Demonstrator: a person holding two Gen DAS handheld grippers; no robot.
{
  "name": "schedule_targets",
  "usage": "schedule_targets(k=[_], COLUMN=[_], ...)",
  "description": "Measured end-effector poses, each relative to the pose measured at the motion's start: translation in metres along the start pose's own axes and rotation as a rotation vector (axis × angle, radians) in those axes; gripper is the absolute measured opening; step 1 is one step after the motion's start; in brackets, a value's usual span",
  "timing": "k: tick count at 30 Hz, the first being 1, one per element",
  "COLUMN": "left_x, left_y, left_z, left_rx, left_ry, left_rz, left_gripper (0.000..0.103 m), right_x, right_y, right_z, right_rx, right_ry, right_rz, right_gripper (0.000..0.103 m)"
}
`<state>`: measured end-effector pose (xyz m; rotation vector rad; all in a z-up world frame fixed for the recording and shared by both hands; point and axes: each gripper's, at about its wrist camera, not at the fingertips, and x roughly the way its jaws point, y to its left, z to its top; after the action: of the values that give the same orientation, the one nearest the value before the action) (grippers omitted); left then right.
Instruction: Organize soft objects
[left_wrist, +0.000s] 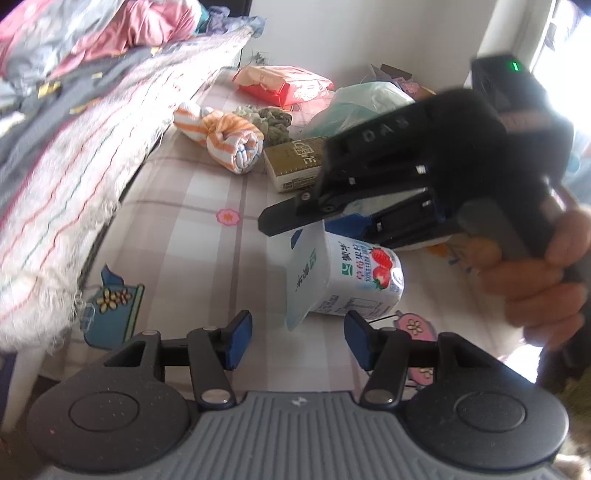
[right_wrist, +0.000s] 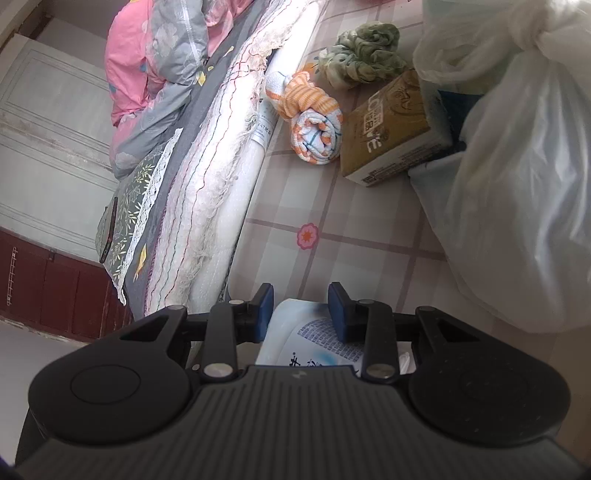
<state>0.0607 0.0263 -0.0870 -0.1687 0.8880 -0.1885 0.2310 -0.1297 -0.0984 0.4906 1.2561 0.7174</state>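
Note:
A white strawberry yogurt cup (left_wrist: 354, 273) lies tilted on the checked tablecloth (left_wrist: 192, 206). My right gripper (right_wrist: 302, 314), held by a hand, has its blue pads against both sides of the cup (right_wrist: 303, 332); in the left wrist view the right gripper (left_wrist: 291, 225) reaches over the cup's top. My left gripper (left_wrist: 299, 339) stands open just short of the cup, nothing between its pads. Farther back lie a rolled orange-striped towel (left_wrist: 229, 140) (right_wrist: 314, 122) and a scrunched green cloth (left_wrist: 273, 118) (right_wrist: 362, 51).
A gold carton (left_wrist: 295, 162) (right_wrist: 388, 129) sits beside the towel, a red-orange packet (left_wrist: 284, 83) behind it. A tied plastic bag (right_wrist: 517, 166) fills the right side. Fringed bedding (left_wrist: 74, 147) (right_wrist: 207, 166) borders the cloth on the left.

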Motion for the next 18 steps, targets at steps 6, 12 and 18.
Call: schedule_targets(k=[6,12,18], left_x=[-0.01,0.0,0.003], left_y=[0.009,0.009,0.008], left_z=[0.0,0.003,0.009], left_rx=[-0.077,-0.125,-0.151], left_ry=[0.022,0.02,0.0], left_rz=[-0.123,-0.139,-0.175], left_gripper=[0.071,0.067,0.067], right_x=[-0.003,-0.003,-0.003], right_y=[-0.007,-0.006,-0.007], right_z=[-0.002,-0.005,-0.006], right_rx=[0.057,0.091,0.103], right_ry=[-0.009,-0.007,-0.004], right_rz=[0.011,0.003,0.012], right_gripper=[0.031,0.032,0.032])
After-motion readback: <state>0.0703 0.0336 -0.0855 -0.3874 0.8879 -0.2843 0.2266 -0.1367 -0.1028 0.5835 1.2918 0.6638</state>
